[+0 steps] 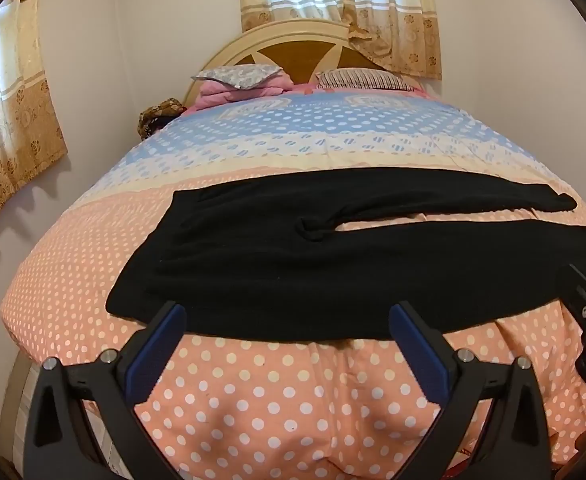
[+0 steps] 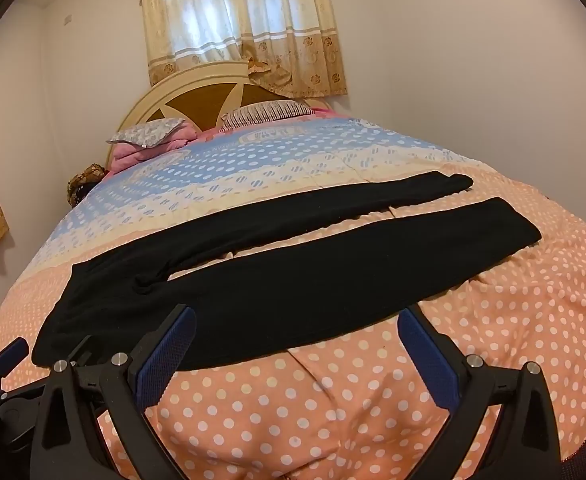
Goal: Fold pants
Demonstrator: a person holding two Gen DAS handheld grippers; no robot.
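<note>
A bed (image 1: pixel 277 396) with a polka-dot cover fills the scene, pillows (image 1: pixel 237 76) at its far end. Black pants (image 1: pixel 293 264) lie flat across its near part, waistband left, both legs stretched right and apart. The left gripper (image 1: pixel 287 320) and right gripper (image 2: pixel 297 324) hang over the pants' near edge, jaws spread wide, holding nothing.

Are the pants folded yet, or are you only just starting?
Only just starting. Done: the black pants are laid out flat across the polka-dot bedspread, legs apart and pointing right. In hand: nothing yet. The left claw and the right claw are both wide open near the closest edge, gripping no cloth. Left: every fold, starting with laying one leg over the other.
</note>
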